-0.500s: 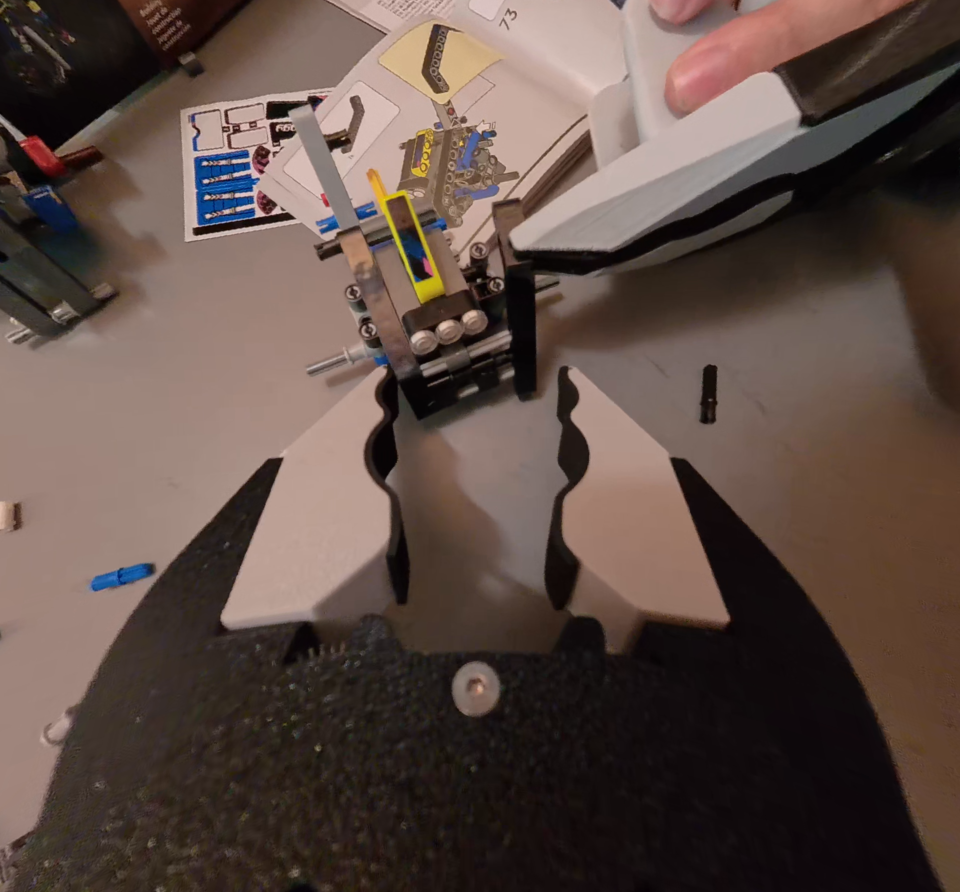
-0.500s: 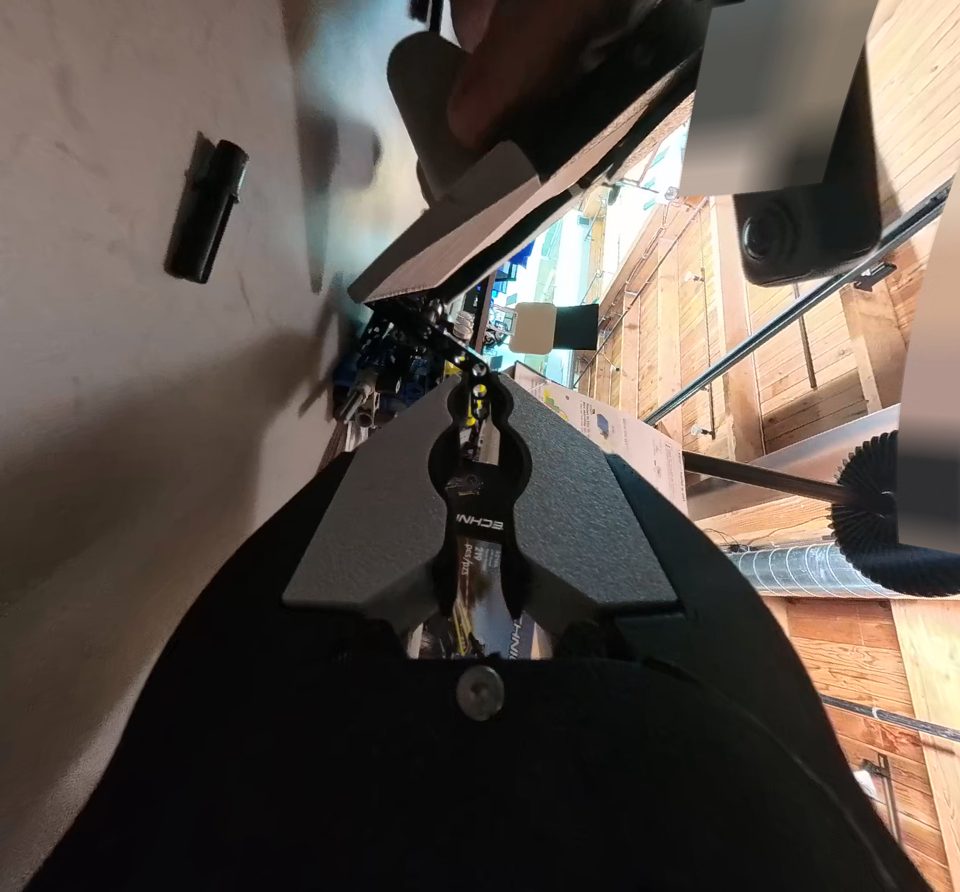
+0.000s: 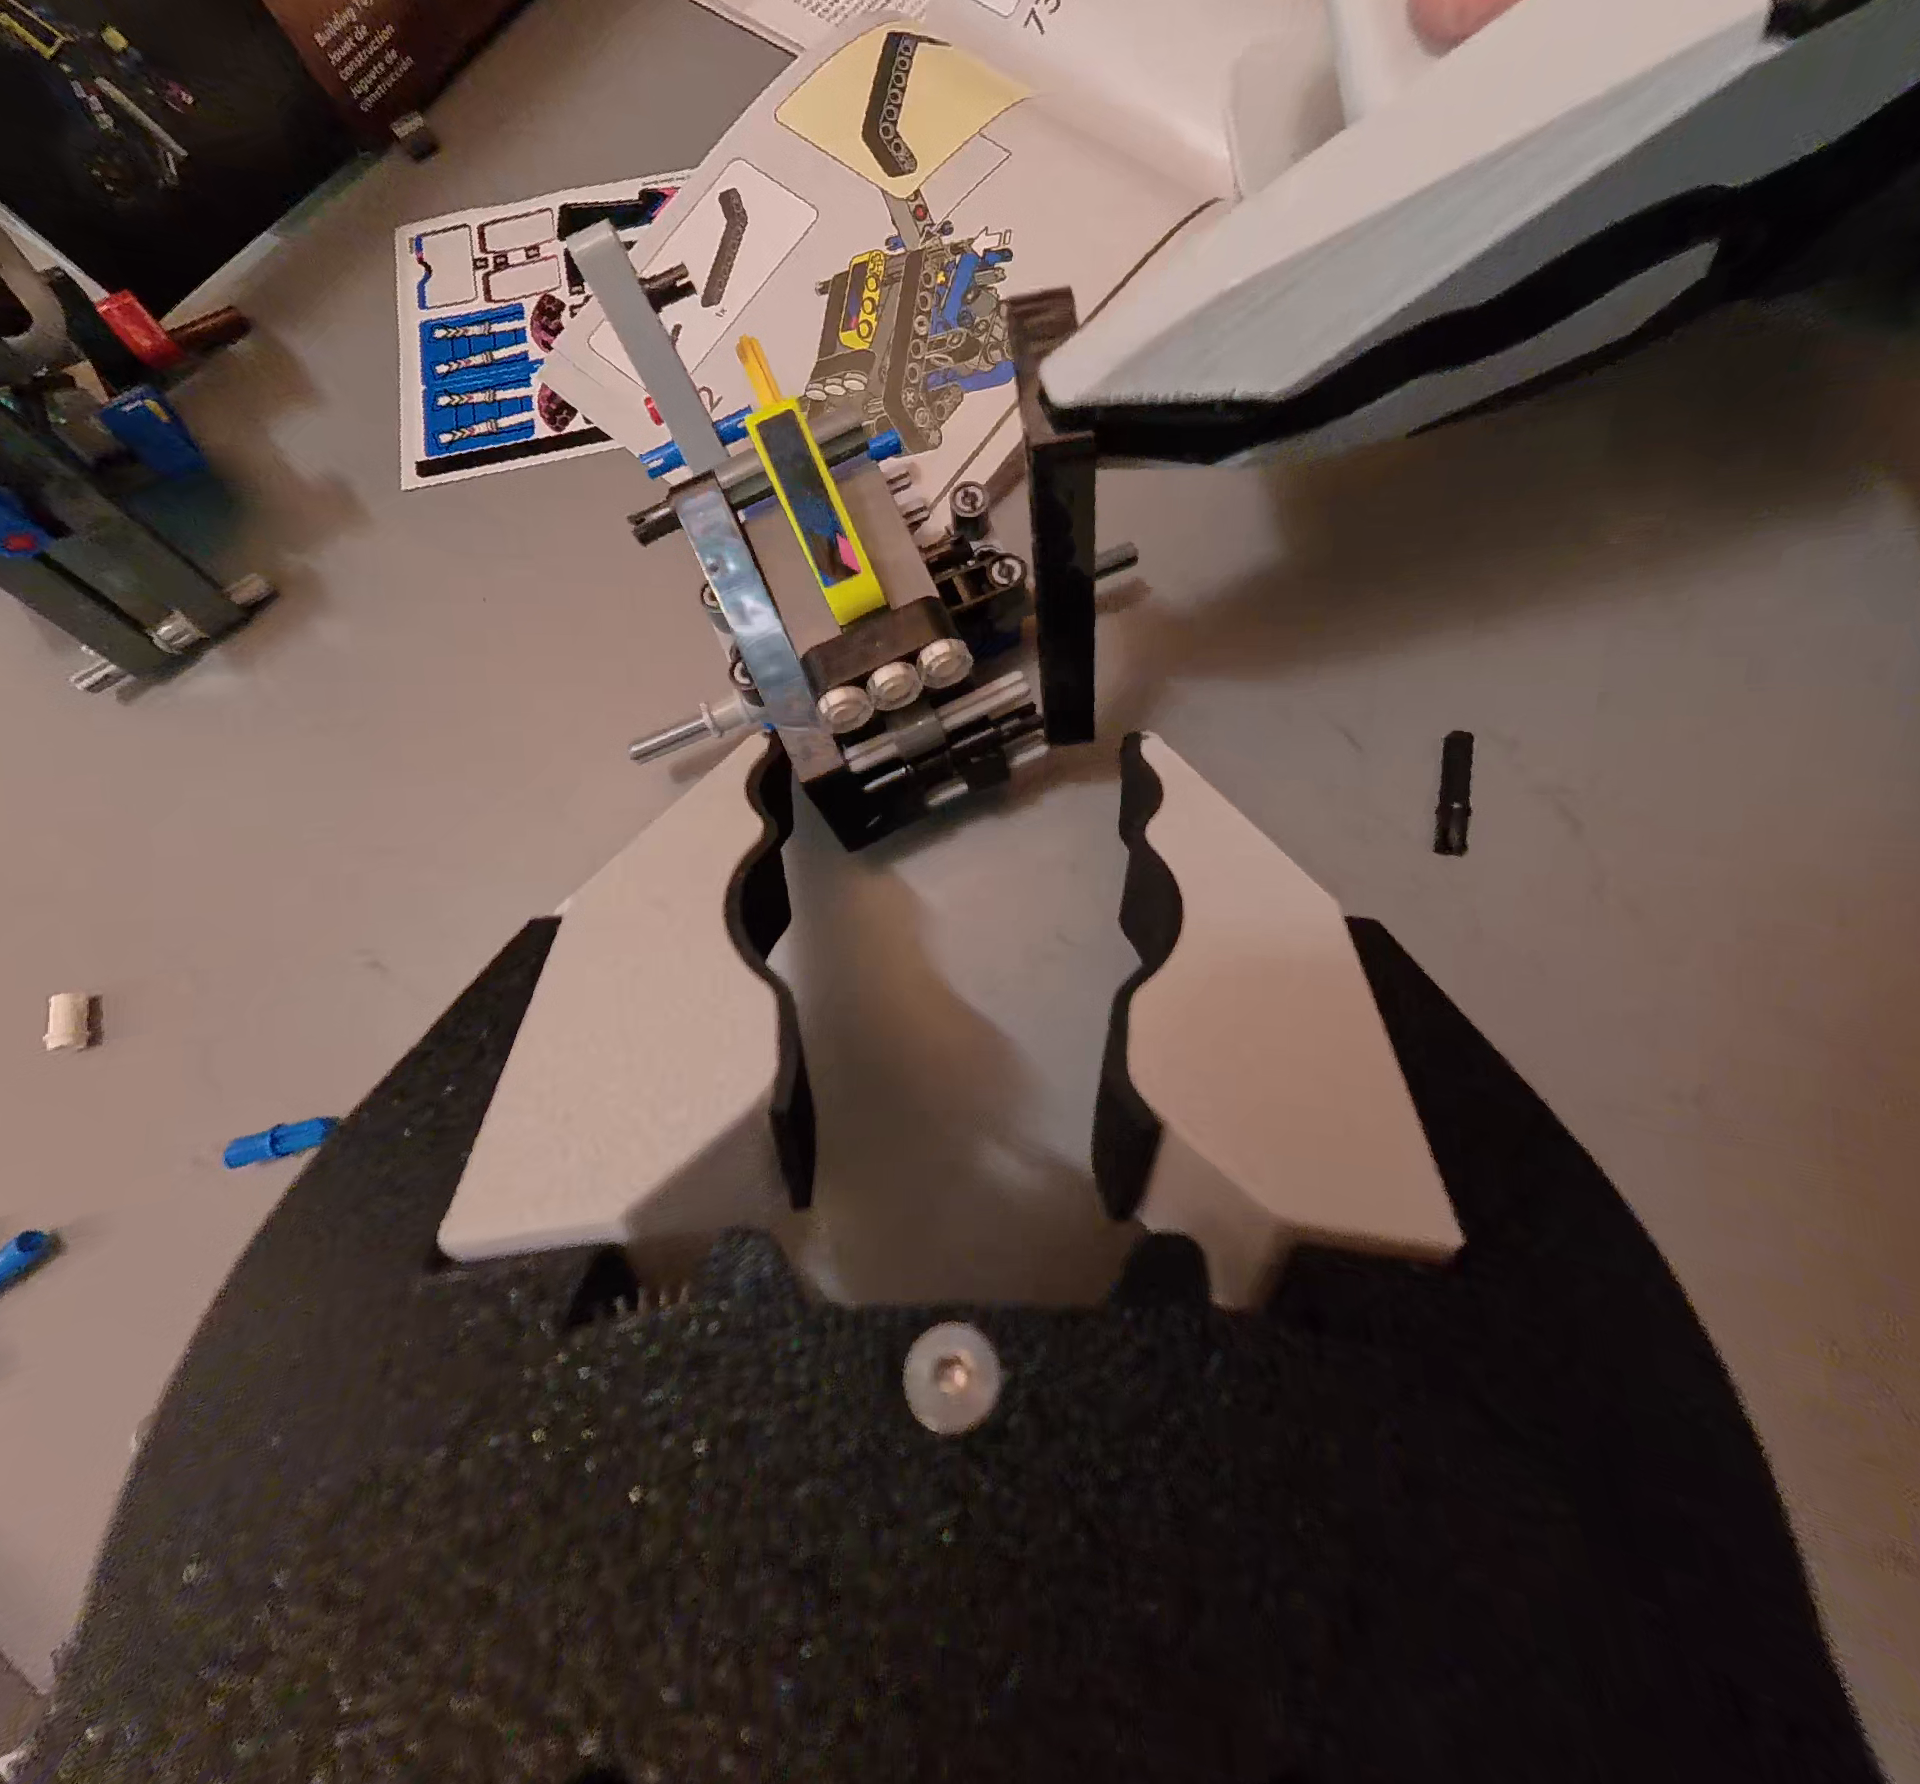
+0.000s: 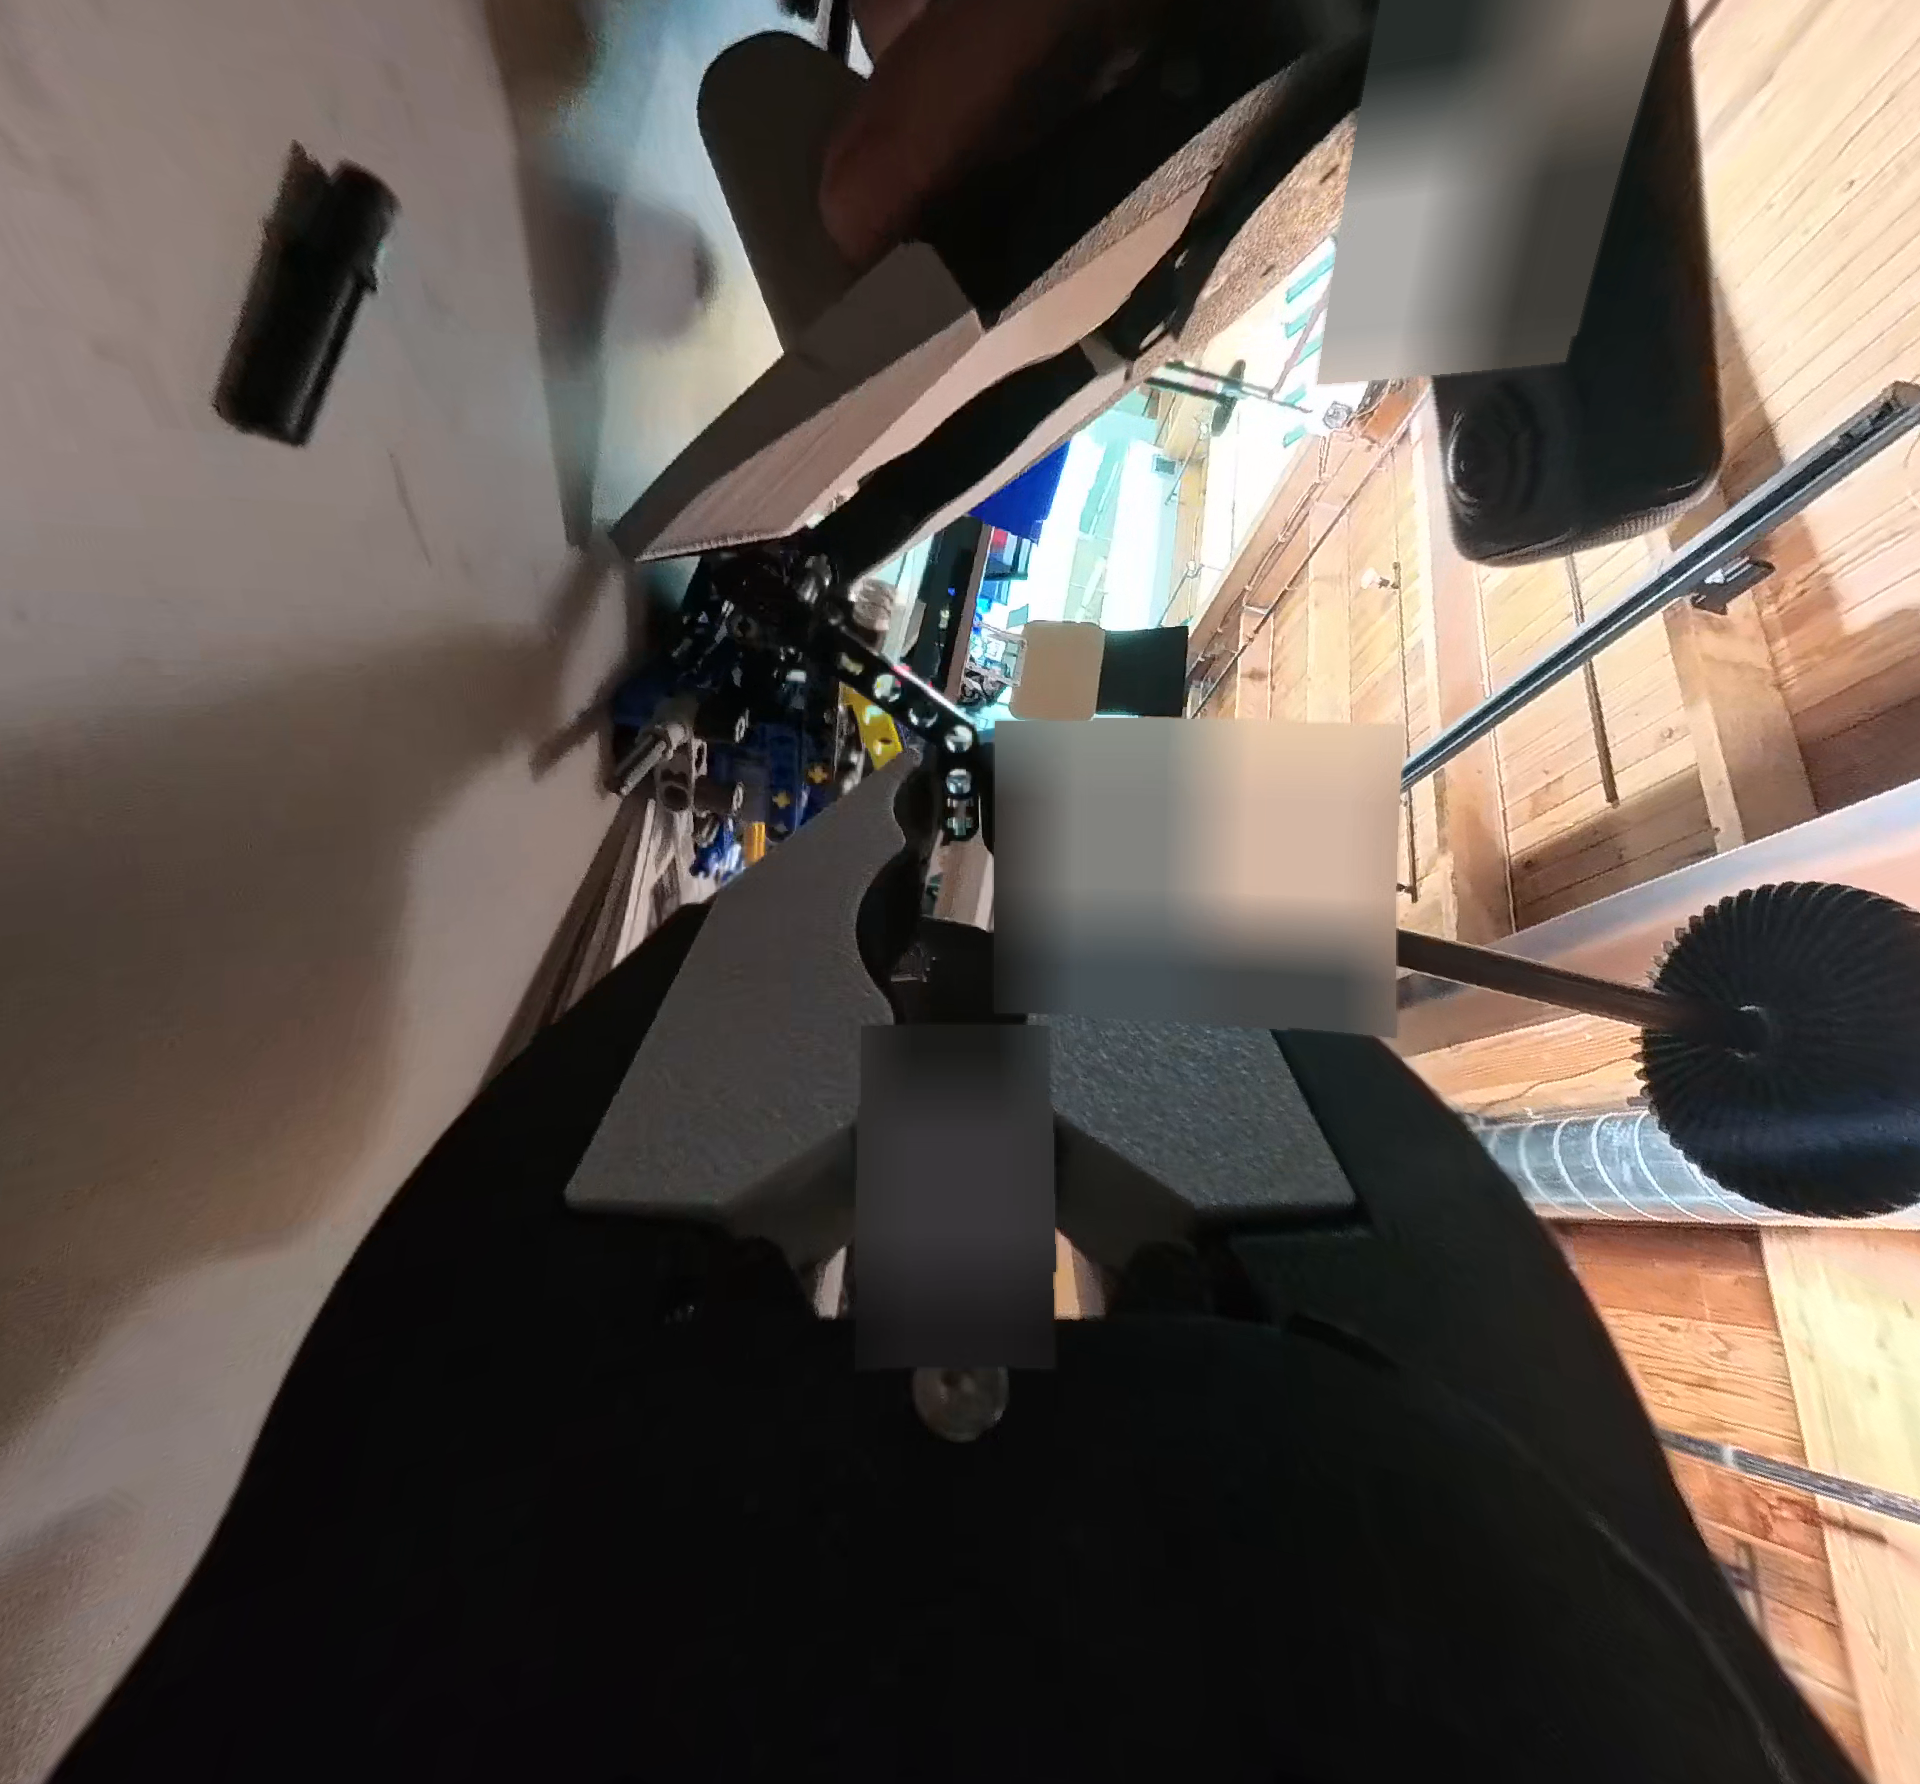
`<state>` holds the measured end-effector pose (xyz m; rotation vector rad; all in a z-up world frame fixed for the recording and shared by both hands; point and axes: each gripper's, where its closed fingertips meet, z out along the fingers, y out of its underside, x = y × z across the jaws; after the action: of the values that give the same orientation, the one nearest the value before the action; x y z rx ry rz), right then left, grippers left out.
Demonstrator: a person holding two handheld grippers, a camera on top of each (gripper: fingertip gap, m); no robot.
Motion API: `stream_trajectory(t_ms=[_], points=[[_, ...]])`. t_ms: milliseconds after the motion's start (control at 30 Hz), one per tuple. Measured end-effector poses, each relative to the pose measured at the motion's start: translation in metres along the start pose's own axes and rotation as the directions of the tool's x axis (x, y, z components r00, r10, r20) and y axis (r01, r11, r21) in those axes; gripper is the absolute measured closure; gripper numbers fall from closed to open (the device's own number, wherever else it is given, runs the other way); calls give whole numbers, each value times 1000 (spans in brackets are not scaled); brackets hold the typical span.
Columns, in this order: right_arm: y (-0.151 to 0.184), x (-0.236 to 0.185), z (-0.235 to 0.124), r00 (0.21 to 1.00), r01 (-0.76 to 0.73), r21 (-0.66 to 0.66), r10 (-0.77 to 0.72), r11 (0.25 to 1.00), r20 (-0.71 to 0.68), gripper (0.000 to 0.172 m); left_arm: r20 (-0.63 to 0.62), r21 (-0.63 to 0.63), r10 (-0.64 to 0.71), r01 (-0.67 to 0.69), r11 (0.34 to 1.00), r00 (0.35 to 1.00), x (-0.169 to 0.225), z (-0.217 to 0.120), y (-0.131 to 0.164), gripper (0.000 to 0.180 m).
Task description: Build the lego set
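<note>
Your left claw [image 3: 951, 799] is released, fingers wide apart, w/ the near corner of the small brick assembly [image 3: 873, 633] poking between the tips. The left fingertip [image 3: 764, 778] looks to be at or just beside the model's corner; the right tip stands clear of it, so nothing is grasped.

Your right claw [image 3: 1070, 404] comes in from the upper right and looks clenched on the top of the black bent beam [image 3: 1062, 581], which stands upright against the model's right side. In its own view the tips are partly covered, so contact there can't be confirmed.

The assembly sits on the grey tabletop [image 3: 1558, 591], in front of the open instruction booklet [image 3: 935, 124] and sticker sheet [image 3: 468, 352]. A loose black pin [image 3: 1452, 792] lies well apart to the right; a blue pin [image 3: 275, 1142] and a white piece [image 3: 71, 1020] lie to the left.

Risks, as a judgement:
- Model isn't braced. Push the beam sideways and the whole thing may slide or tip, esp. w/ the tall grey beam [image 3: 644, 342] sticking up.
- Closing the left claw off-centre could catch the grey axle [image 3: 686, 732] and twist the model.
- Beam may pivot in the right grip if holes and pins don't line up.
</note>
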<state>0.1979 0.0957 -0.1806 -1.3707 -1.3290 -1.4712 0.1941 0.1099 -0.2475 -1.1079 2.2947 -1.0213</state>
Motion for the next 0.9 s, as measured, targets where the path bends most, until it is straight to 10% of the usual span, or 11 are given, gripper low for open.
stream_trajectory(t_ms=[33,900], points=[[1,0,0,1000,14,0,-14,1000,2,168,3,-1,-7,7,1000,1000,0,0,0,120],[-5,1,11,1000,25,54,-26,998,17,167,51,11,-49,48,999,997,-7,4,-6,129]])
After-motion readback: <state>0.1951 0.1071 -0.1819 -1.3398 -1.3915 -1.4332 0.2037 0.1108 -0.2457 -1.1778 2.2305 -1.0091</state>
